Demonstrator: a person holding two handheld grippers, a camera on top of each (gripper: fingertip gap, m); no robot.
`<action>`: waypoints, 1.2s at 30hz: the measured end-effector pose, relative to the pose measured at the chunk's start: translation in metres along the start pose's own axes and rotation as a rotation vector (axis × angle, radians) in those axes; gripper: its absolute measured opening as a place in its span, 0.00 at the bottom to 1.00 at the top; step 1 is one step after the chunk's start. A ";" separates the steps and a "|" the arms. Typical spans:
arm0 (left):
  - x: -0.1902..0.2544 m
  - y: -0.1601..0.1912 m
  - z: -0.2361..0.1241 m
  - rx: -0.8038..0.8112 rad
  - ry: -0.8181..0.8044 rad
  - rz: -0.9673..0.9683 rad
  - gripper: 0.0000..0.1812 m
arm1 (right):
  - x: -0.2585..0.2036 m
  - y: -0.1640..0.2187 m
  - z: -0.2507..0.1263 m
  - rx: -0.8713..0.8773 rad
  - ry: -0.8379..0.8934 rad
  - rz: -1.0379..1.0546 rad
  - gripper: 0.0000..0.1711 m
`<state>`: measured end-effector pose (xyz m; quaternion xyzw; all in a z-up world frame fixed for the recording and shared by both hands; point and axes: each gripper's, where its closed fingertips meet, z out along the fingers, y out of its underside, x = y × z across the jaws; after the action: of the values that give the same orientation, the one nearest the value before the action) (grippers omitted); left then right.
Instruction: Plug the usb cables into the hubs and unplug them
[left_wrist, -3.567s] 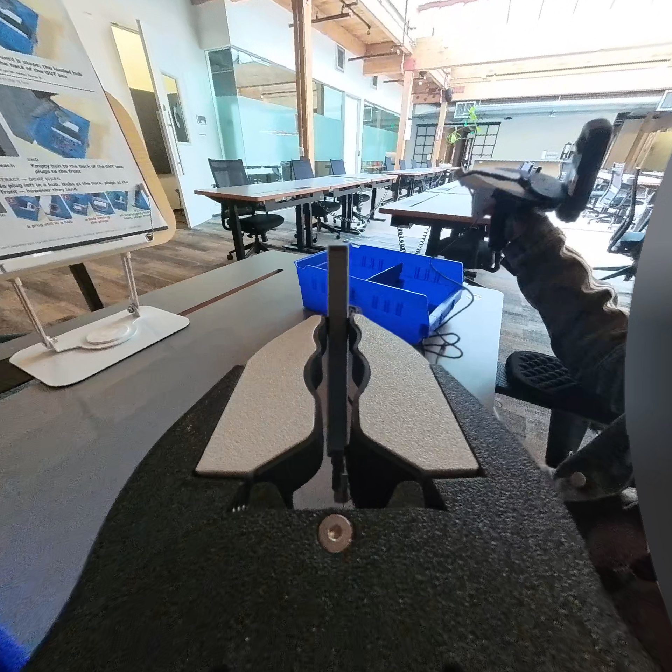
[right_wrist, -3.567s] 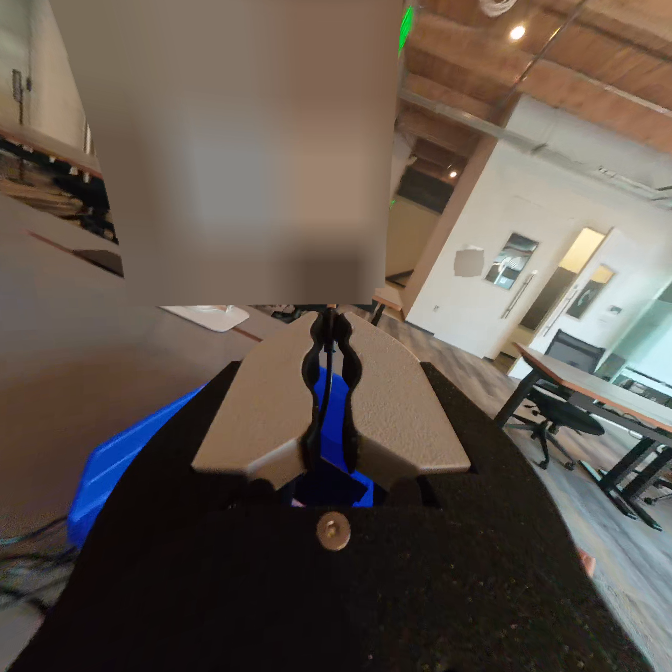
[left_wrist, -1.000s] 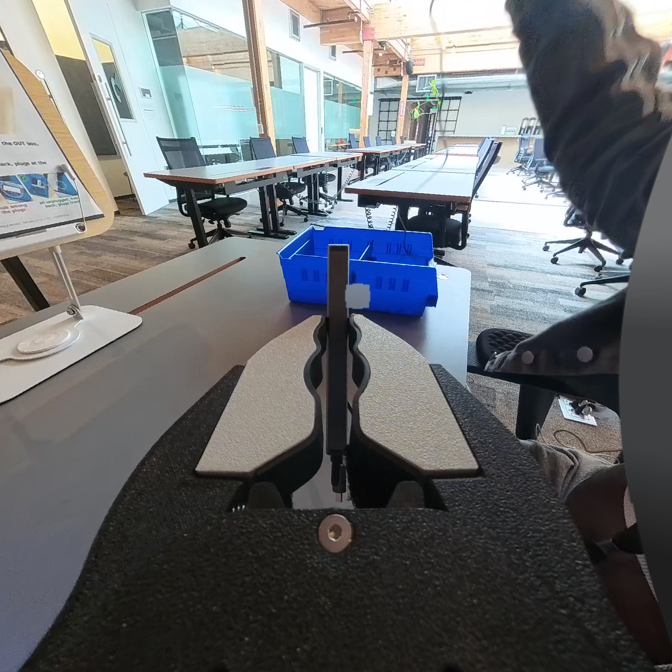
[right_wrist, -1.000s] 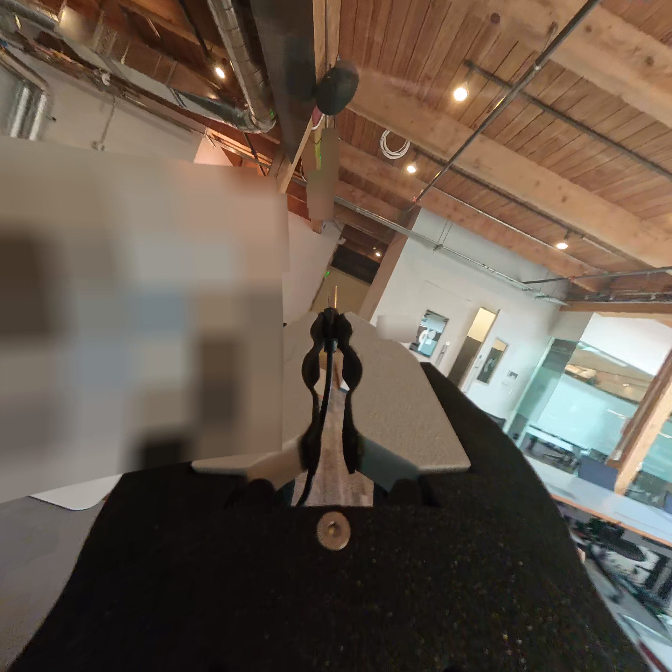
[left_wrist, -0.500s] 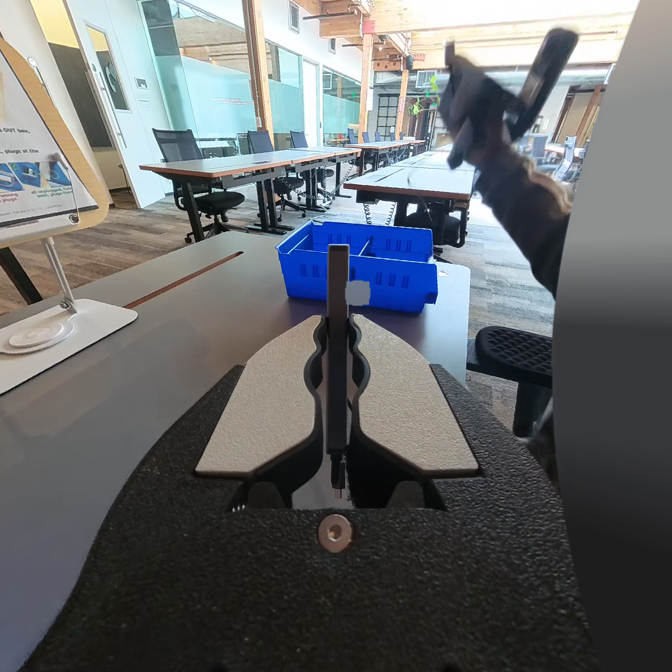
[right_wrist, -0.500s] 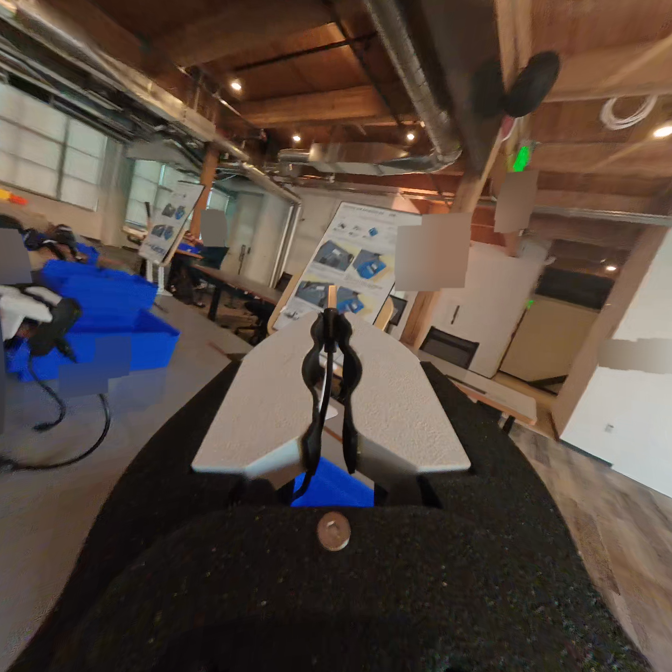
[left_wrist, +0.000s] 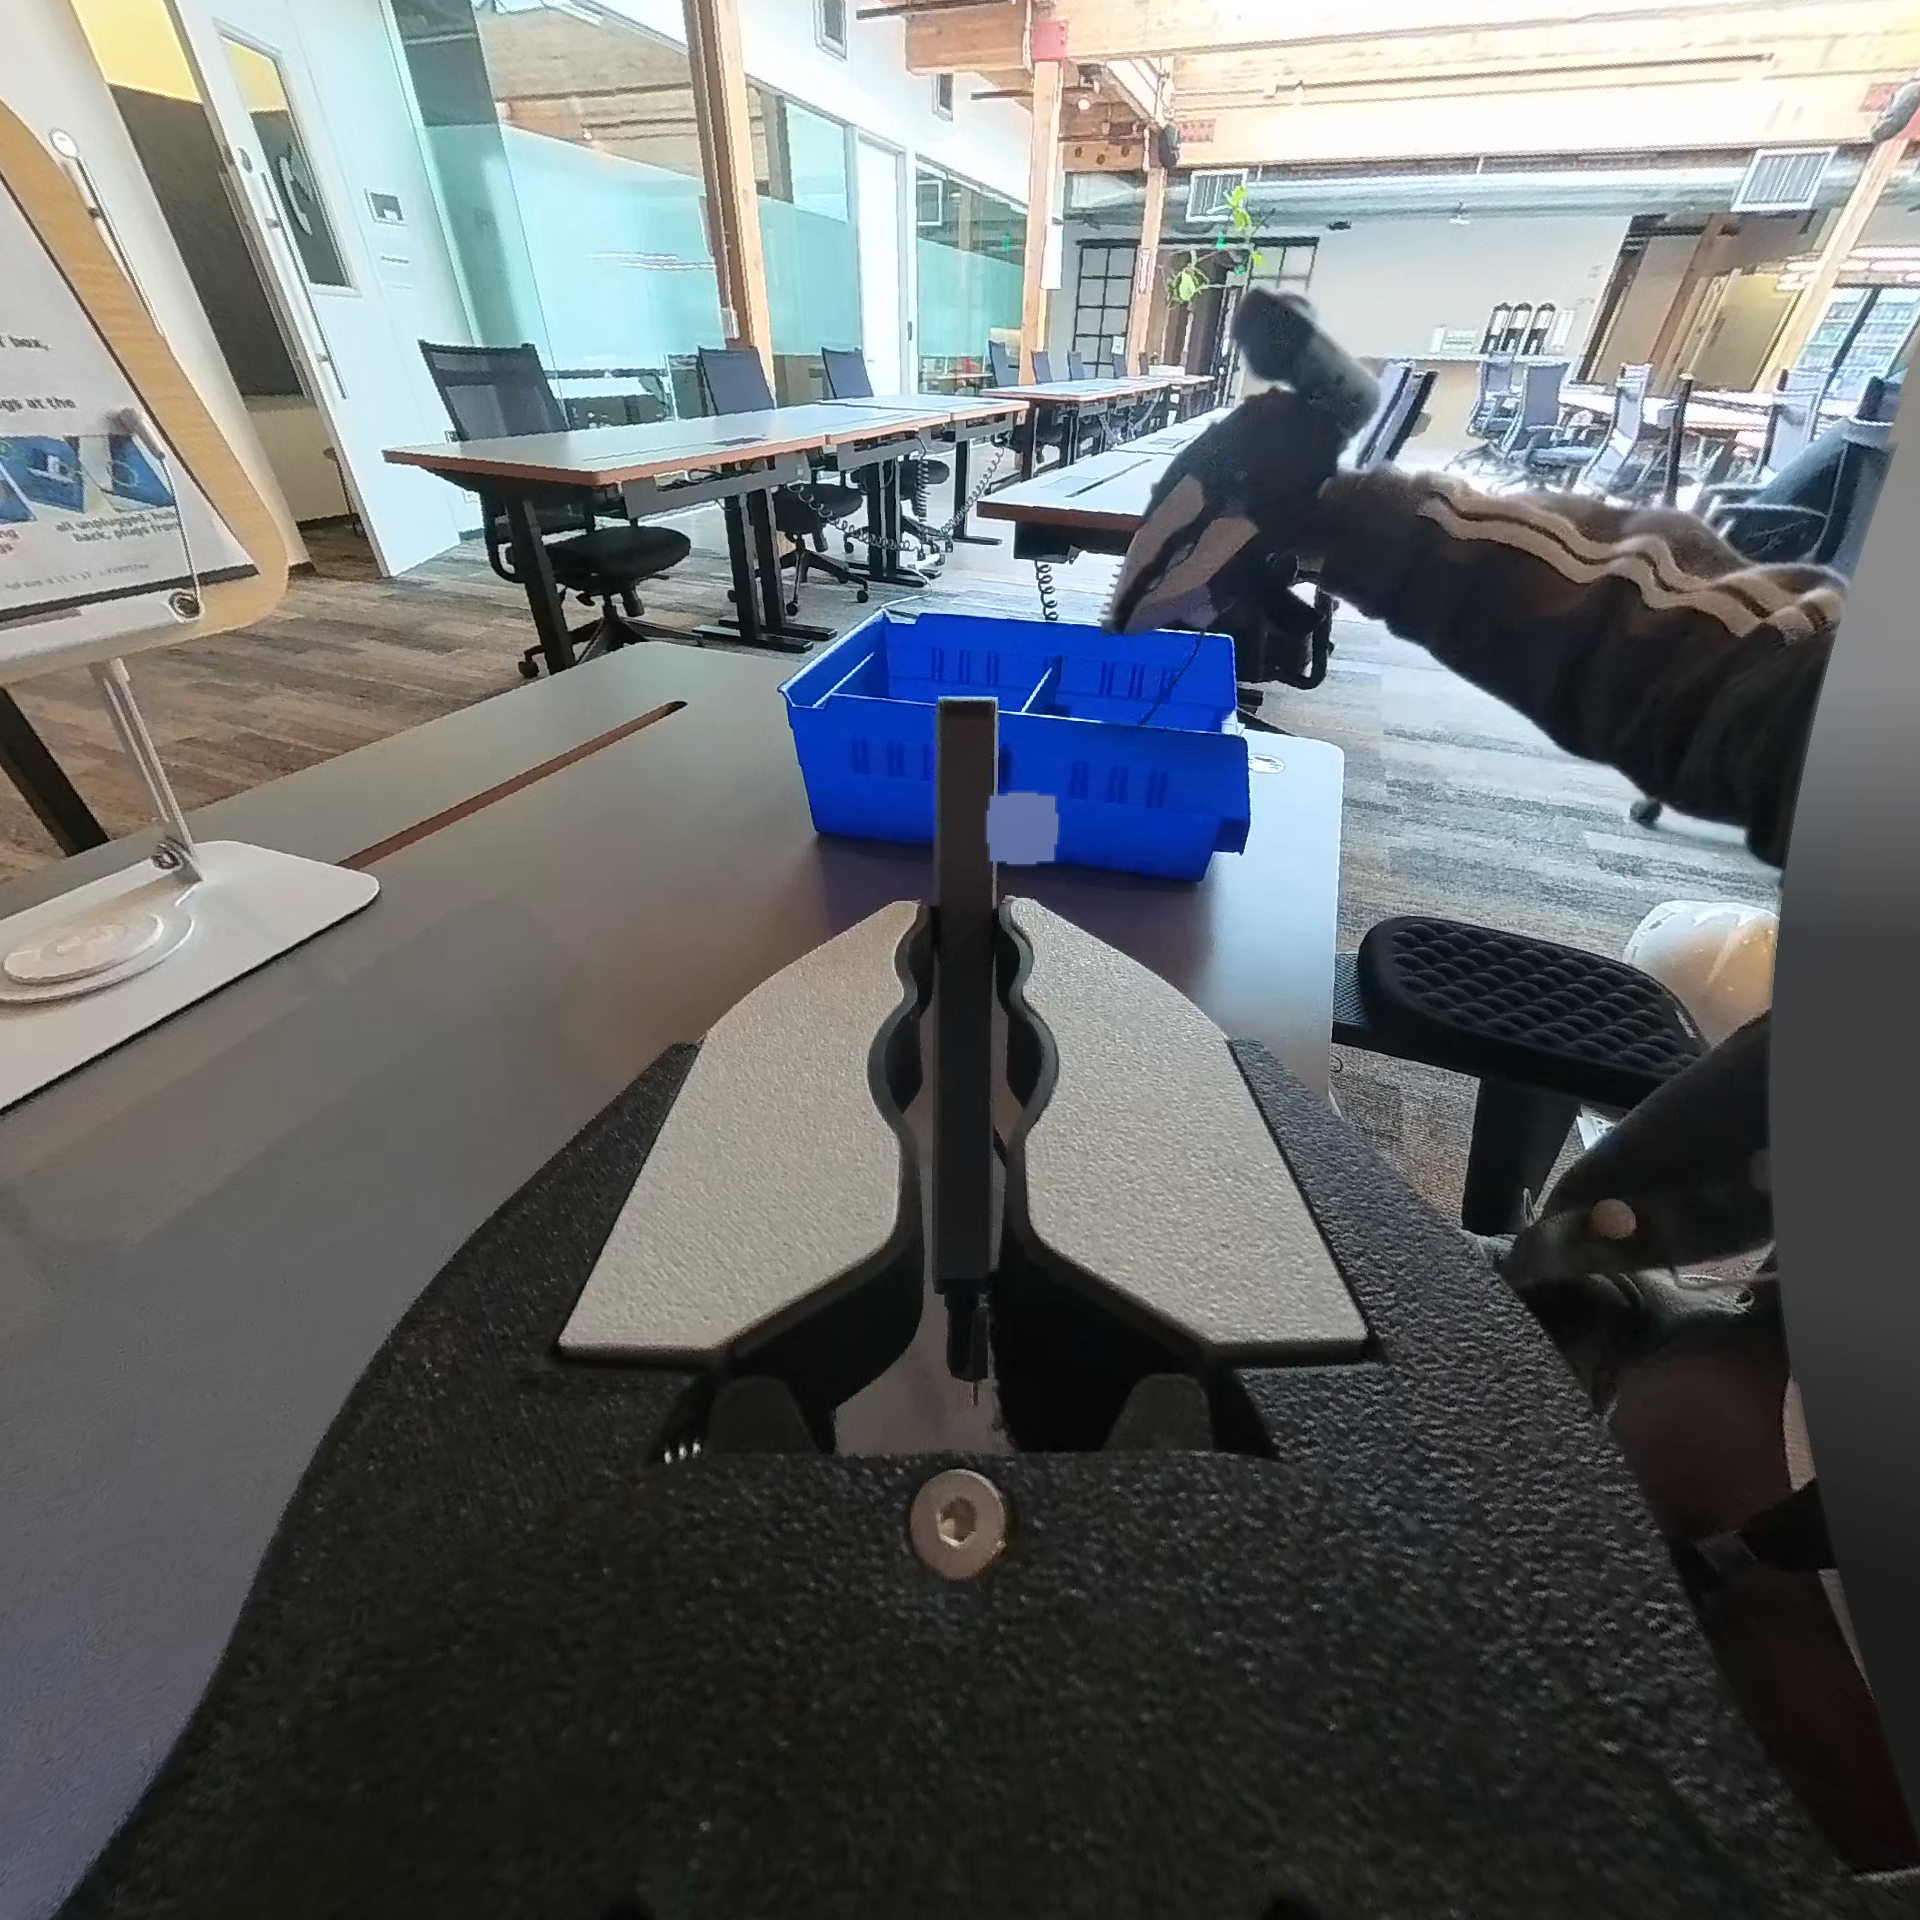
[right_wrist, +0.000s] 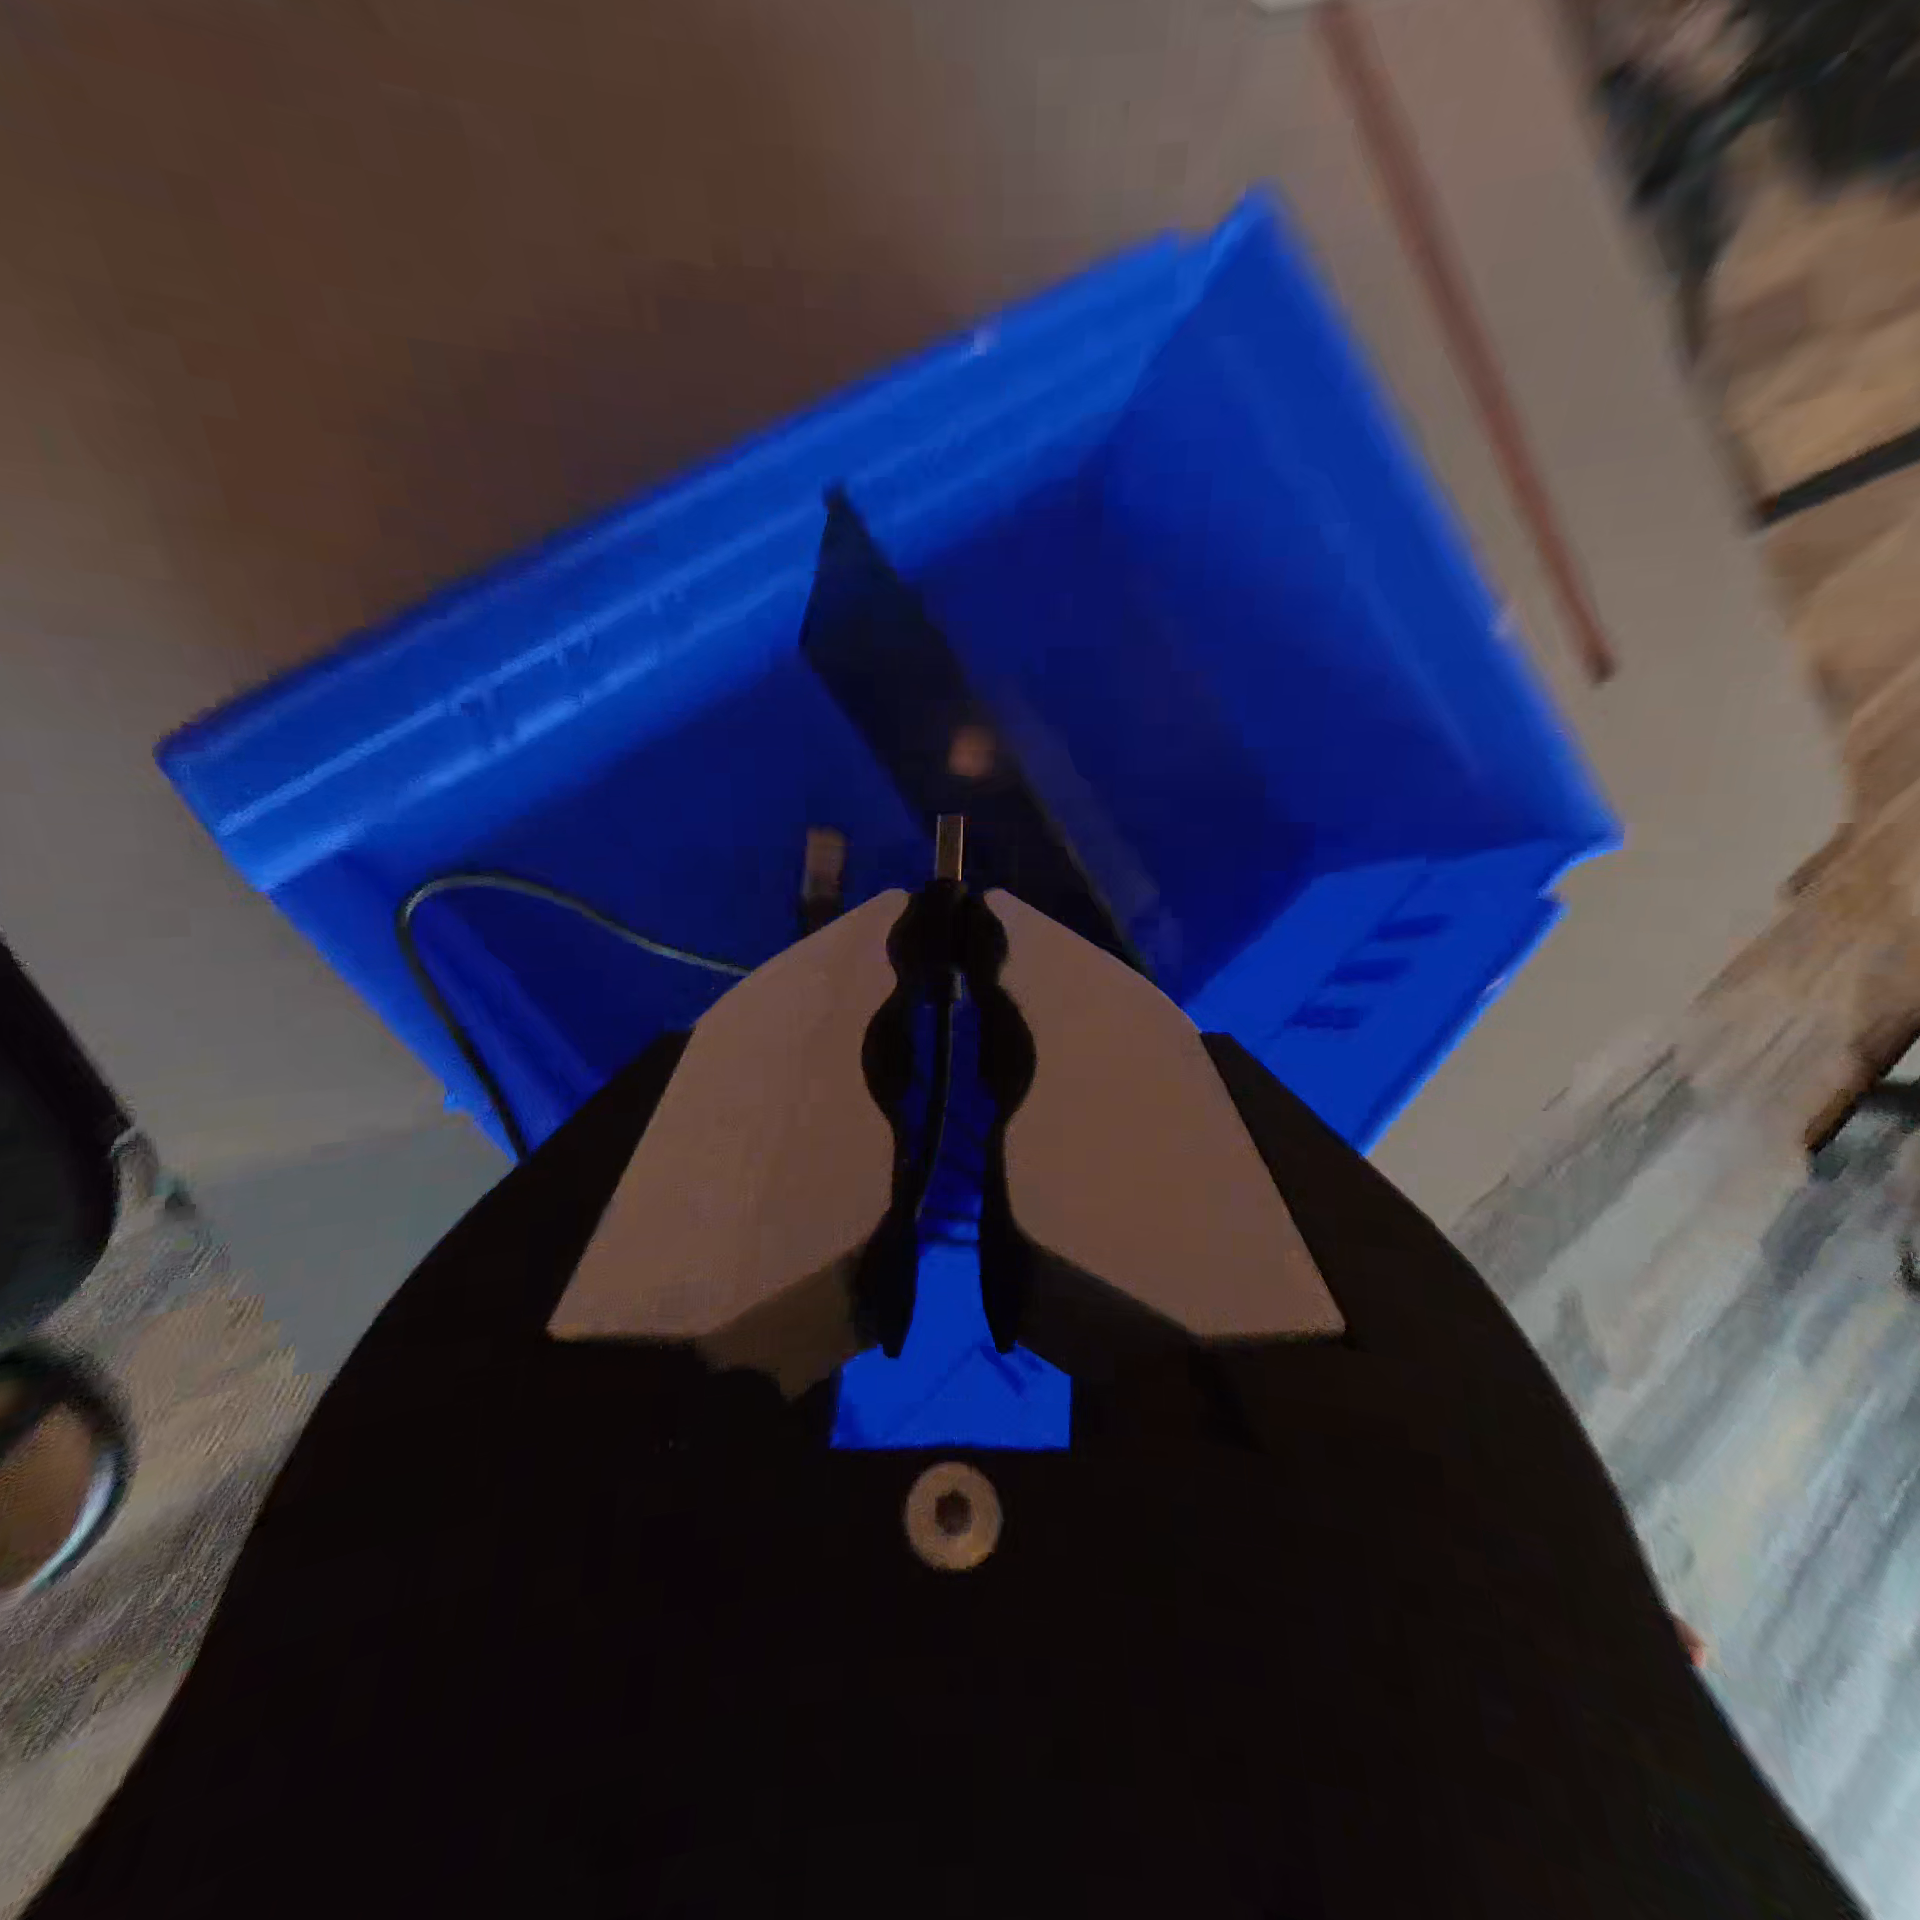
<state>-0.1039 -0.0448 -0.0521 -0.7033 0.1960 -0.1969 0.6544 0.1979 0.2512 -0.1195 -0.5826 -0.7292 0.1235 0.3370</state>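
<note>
**Two hand-held grippers, hub in one, plug in the other, above a blue bin**

Left hand-held gripper (left_wrist: 964, 935) closed on a slim black USB hub (left_wrist: 964, 831), standing upright between the jaws, low over a dark bench (left_wrist: 312, 1039). Ahead of it on the bench, a blue divided bin (left_wrist: 1018, 758). Right hand-held gripper (right_wrist: 948, 904) pointing down over that bin, closed on a USB cable (right_wrist: 940, 1039) just behind its plug (right_wrist: 948, 847), metal tip poking out past the jaws. Below the tip, the bin's dark divider (right_wrist: 914, 665); to its left, a second plug (right_wrist: 823, 862) and a loop of cable lying in the bin. Right view blurred. Hub and plug well apart, nothing plugged in yet.

Risks, as judgement: plug gripped close to its end, so likely to twist or slip if pushed in off-axis; trailing cable able to snag on the bin wall and drag the plug askew; hub able to pivot between the jaws under insertion force.
</note>
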 end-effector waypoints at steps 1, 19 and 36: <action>0.000 0.000 0.000 0.000 0.000 0.001 0.06 | -0.002 0.008 0.006 -0.081 -0.034 0.008 0.04; -0.004 -0.001 -0.005 0.003 -0.007 -0.004 0.06 | -0.007 0.049 0.033 -0.453 -0.134 0.294 0.22; -0.001 0.002 -0.001 -0.008 0.005 -0.009 0.06 | -0.026 -0.010 -0.010 -0.182 -0.062 0.354 0.62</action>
<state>-0.1058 -0.0453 -0.0539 -0.7061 0.1954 -0.2009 0.6503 0.1989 0.2215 -0.1154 -0.7256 -0.6337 0.1322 0.2332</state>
